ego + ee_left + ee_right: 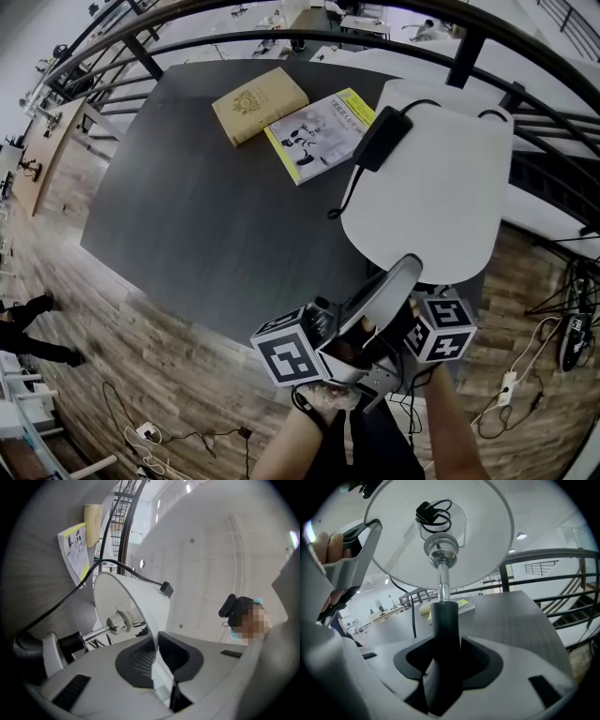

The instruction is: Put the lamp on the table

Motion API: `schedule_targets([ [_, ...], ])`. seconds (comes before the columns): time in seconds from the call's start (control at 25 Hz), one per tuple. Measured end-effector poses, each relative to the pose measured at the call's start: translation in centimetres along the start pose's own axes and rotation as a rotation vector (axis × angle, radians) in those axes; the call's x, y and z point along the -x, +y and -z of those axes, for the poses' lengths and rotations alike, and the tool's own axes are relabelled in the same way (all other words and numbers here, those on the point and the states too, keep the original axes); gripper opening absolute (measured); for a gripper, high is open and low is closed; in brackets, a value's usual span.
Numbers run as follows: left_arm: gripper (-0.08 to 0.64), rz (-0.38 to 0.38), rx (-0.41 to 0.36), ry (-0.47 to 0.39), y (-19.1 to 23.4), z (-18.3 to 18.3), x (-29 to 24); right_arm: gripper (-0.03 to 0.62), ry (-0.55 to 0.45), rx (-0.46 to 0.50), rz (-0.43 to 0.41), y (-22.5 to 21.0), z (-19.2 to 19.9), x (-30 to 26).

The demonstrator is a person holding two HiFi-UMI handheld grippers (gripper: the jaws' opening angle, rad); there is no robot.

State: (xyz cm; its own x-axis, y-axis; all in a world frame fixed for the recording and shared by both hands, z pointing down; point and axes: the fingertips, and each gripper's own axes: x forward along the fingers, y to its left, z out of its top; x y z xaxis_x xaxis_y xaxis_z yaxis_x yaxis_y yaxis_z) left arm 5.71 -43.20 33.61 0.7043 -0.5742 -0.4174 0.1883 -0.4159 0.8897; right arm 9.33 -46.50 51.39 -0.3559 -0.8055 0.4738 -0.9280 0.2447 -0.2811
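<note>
Stem point(444, 616) hidden beneath shade point(427, 197) from above, left gripper point(157, 641) pinching shade rim, right gripper point(445, 646) clamping stem

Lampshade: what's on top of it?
A black power adapter with its cord rests on the lampshade. In the head view the shade hides the table corner beneath.

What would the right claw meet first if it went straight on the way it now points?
The lamp's black stem: the right claw is shut on it, so it blocks that line at once. Beyond it lies the dark table, likely next, though depth is unclear.
</note>
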Motion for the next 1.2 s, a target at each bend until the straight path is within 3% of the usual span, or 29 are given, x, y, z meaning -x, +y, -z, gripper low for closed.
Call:
schedule_targets([
  [0.36,0.058,0.007,-0.006,0.011,-0.2,0.2,0.3,0.238,-0.076,-0.04,0.035,-0.5,-0.8,1.6],
  [1.2,0.071,0.007,-0.002,0.054,-0.8,2.4,2.3,0.239,-0.056,-0.109,0.115,-0.7,2.9,5.0],
])
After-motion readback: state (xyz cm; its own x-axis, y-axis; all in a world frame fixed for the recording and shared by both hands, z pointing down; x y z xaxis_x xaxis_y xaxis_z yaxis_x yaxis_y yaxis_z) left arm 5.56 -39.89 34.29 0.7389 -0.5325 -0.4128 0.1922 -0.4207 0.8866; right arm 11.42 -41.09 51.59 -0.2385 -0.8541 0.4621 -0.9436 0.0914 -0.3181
